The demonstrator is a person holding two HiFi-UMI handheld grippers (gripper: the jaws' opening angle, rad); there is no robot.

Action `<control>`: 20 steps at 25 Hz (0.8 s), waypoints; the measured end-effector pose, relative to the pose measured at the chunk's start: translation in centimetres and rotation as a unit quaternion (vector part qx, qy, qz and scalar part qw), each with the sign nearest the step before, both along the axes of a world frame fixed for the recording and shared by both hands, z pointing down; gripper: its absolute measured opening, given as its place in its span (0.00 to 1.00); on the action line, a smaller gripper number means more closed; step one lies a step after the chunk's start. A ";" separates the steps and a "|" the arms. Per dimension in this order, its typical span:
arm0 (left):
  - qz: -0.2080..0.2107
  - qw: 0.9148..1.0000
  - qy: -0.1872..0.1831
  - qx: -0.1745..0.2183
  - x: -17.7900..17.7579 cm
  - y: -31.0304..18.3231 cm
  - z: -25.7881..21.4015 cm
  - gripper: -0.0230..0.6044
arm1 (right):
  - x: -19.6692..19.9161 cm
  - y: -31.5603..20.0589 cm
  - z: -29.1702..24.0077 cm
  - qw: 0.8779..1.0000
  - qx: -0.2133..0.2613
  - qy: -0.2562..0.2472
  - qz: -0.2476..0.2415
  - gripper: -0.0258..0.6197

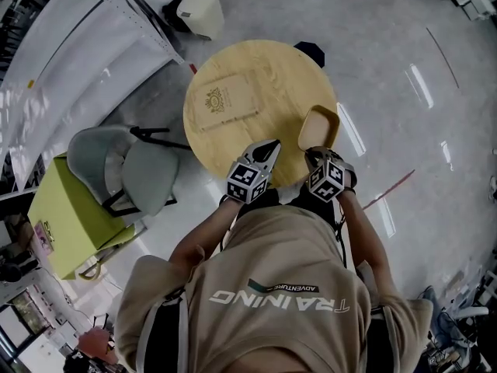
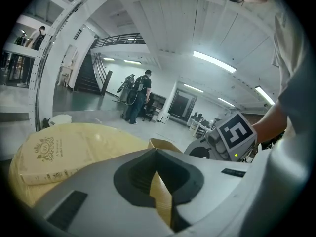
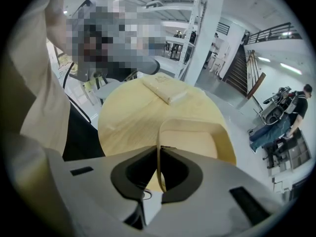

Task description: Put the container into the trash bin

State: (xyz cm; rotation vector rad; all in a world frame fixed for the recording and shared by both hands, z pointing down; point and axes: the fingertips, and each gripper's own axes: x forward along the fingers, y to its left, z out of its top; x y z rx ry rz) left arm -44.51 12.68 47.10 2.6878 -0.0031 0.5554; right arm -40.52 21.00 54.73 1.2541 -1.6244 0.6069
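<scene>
— Where's the container (image 1: 318, 127)?

— Directly ahead of the right gripper (image 1: 314, 154), at the near right edge of the round table (image 1: 287, 72). That gripper's jaws are pinched together on the container's near wall. Its own view shows the thin rim standing upright between them, with the tray's open hollow stretching away beyond. I can't tell whether it rests on the wood or is just lifted.

— Why take it by the wall?

— The tray looks shallow and light, so I judge a rim pinch is enough, and that edge is the one closest to the person.

— And the left gripper (image 1: 269, 151)?

— It's just beside the right one, jaws closed to a point with nothing in them, over the table's near edge. It seems parked out of the way, since one tool is enough here.

— What lies beyond?

— Ahead and left of both tools there's a flat crested book (image 1: 225, 103) on the table. Past the table's far side, on the floor, stands a pale trash bin (image 1: 200, 10). The carry will probably have to cross or skirt the table.
</scene>
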 end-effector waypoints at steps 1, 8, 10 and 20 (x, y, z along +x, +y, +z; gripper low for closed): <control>-0.001 1.000 -0.001 0.004 0.7 0.3 -0.1 0.03 | 0.9 0.3 0.1 1.000 0.003 0.000 0.002 0.07; -0.033 0.999 -0.018 0.017 7.3 4.4 -0.1 0.03 | 8.2 4.2 -0.6 1.000 0.028 -0.008 -0.010 0.07; -0.048 0.999 -0.018 0.015 10.1 5.9 -0.7 0.03 | 11.0 6.0 -1.1 0.999 0.031 -0.005 -0.025 0.07; -0.085 0.996 -0.016 0.037 24.8 11.8 -2.3 0.03 | 25.8 14.6 -1.4 0.998 0.034 -0.001 -0.058 0.07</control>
